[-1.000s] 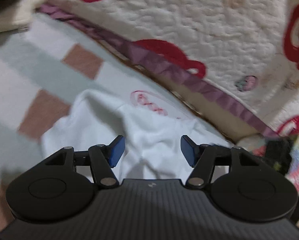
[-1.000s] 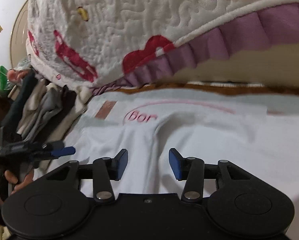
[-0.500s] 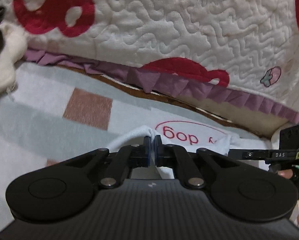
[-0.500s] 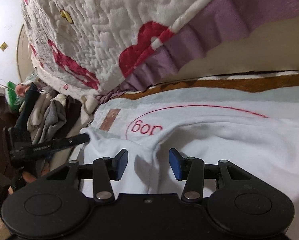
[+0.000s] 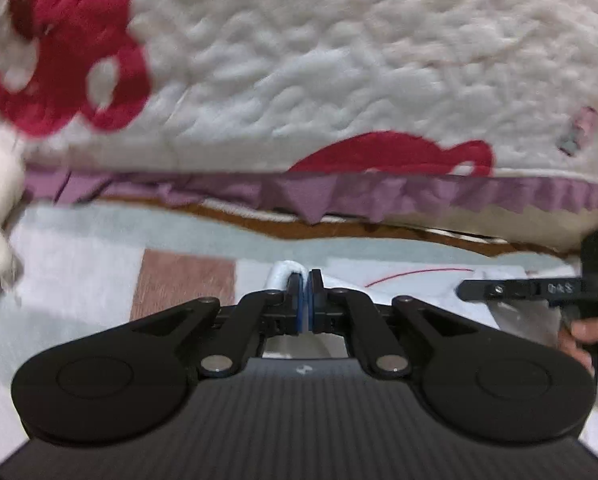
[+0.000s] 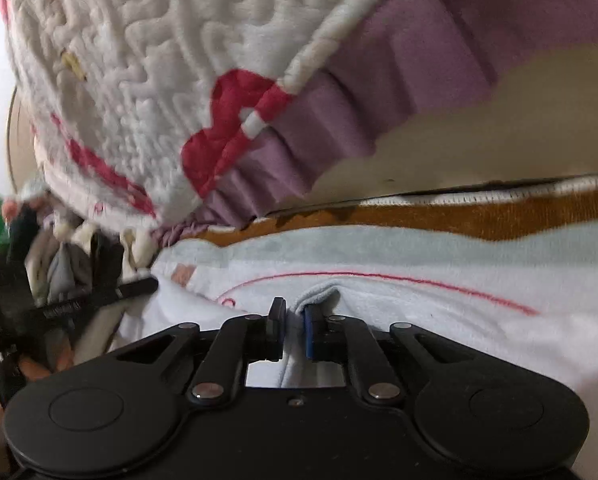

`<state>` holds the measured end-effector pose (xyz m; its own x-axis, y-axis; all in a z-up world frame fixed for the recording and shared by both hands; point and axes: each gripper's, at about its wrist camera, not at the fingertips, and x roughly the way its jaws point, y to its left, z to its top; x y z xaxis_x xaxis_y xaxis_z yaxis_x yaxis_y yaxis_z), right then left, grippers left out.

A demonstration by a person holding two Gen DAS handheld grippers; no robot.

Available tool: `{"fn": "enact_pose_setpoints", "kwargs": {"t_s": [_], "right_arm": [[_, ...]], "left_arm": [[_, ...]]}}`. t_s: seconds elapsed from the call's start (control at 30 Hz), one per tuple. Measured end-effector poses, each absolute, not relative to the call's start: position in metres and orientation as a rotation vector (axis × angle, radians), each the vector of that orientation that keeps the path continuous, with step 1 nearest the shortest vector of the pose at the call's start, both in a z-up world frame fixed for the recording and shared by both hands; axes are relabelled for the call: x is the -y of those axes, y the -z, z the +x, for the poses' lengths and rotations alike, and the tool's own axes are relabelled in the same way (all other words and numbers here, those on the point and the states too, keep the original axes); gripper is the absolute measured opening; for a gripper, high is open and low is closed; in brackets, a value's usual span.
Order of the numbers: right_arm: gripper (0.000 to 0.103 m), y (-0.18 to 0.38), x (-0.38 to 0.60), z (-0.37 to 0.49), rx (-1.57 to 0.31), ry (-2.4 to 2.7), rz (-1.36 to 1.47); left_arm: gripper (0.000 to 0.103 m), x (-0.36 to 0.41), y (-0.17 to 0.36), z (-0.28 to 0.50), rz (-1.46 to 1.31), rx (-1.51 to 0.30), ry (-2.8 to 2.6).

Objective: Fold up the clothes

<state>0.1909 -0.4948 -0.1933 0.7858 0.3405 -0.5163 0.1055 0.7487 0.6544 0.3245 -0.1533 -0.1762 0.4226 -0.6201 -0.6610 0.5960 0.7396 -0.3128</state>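
- A heap of mixed clothes [image 6: 65,264] is seen at the far left of the right wrist view, beside the checked blanket [image 5: 79,280].
- A fold of the white garment [image 6: 439,320], printed with a red line, is pinched by the left gripper [image 5: 305,300], its blue pads pressed together on the cloth.
- The garment is spread on the blanket, below the quilted cover [image 5: 339,80] with its purple frill.
- The right gripper [image 6: 295,330] is closing, its jaws nearly together with a raised ridge of the garment between them.
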Motion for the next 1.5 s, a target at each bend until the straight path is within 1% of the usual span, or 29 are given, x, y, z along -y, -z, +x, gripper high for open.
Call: {"fn": "enact_pose_setpoints", "kwargs": {"t_s": [0.07, 0.17, 0.23, 0.27, 0.37, 0.53, 0.67, 0.7, 0.73, 0.77, 0.8, 0.83, 0.87, 0.9, 1.0, 1.13, 1.2, 1.3, 1.37, 1.5], "right_arm": [[0.009, 0.193, 0.496, 0.19, -0.666, -0.141, 0.733], [0.01, 0.191, 0.501, 0.192, -0.679, -0.148, 0.76], [0.01, 0.186, 0.498, 0.195, -0.685, -0.169, 0.705], [0.01, 0.182, 0.495, 0.196, -0.689, -0.179, 0.666], [0.01, 0.17, 0.494, 0.201, -0.671, -0.19, 0.626], [0.009, 0.15, 0.495, 0.22, -0.673, -0.173, 0.527], [0.009, 0.149, 0.478, 0.239, -0.764, -0.11, 0.278], [0.009, 0.152, 0.473, 0.241, -0.784, -0.102, 0.229], [0.014, 0.157, 0.47, 0.241, -0.802, -0.109, 0.21], [0.017, 0.158, 0.47, 0.235, -0.796, -0.105, 0.211], [0.03, 0.159, 0.47, 0.228, -0.788, -0.101, 0.213], [0.043, 0.158, 0.472, 0.219, -0.787, -0.08, 0.231], [0.046, 0.156, 0.475, 0.208, -0.787, -0.067, 0.261], [0.048, 0.154, 0.478, 0.198, -0.787, -0.055, 0.291], [0.048, 0.148, 0.485, 0.159, -0.817, -0.064, 0.404], [0.048, 0.142, 0.473, 0.095, -0.828, -0.179, 0.609], [0.048, 0.139, 0.453, 0.067, -0.846, -0.261, 0.62], [0.048, 0.142, 0.419, 0.029, -0.931, -0.332, 0.576], [0.048, 0.146, 0.401, 0.007, -0.987, -0.34, 0.546], [0.048, 0.137, 0.375, -0.036, -0.999, -0.447, 0.497]], "left_arm": [[0.003, 0.146, 0.178, 0.323, -0.102, -0.833, 0.761], [0.005, 0.136, 0.179, 0.326, -0.223, -0.871, 0.778], [0.005, 0.136, 0.183, 0.334, -0.252, -0.907, 0.77], [0.002, 0.14, 0.181, 0.335, -0.209, -0.895, 0.764], [0.001, 0.154, 0.17, 0.34, -0.066, -0.844, 0.754], [0.001, 0.186, 0.153, 0.361, 0.028, -0.833, 0.695], [0.002, 0.213, 0.155, 0.362, 0.147, -0.792, 0.672], [0.005, 0.213, 0.158, 0.358, 0.157, -0.787, 0.662], [0.005, 0.211, 0.16, 0.355, 0.161, -0.785, 0.649], [0.006, 0.209, 0.163, 0.351, 0.164, -0.783, 0.636], [0.018, 0.207, 0.165, 0.347, 0.167, -0.78, 0.624], [0.028, 0.198, 0.163, 0.343, 0.129, -0.782, 0.613], [0.044, 0.188, 0.16, 0.336, 0.091, -0.781, 0.619], [0.046, 0.178, 0.158, 0.33, 0.057, -0.78, 0.629], [0.046, 0.149, 0.149, 0.311, -0.046, -0.774, 0.659], [0.046, 0.132, 0.148, 0.278, -0.103, -0.86, 0.758], [0.046, 0.131, 0.148, 0.256, -0.086, -0.903, 0.794], [0.046, 0.132, 0.147, 0.218, -0.059, -0.972, 0.845], [0.046, 0.129, 0.146, 0.195, -0.084, -1.011, 0.884], [0.048, 0.111, 0.147, 0.154, -0.188, -1.111, 0.951]]}}
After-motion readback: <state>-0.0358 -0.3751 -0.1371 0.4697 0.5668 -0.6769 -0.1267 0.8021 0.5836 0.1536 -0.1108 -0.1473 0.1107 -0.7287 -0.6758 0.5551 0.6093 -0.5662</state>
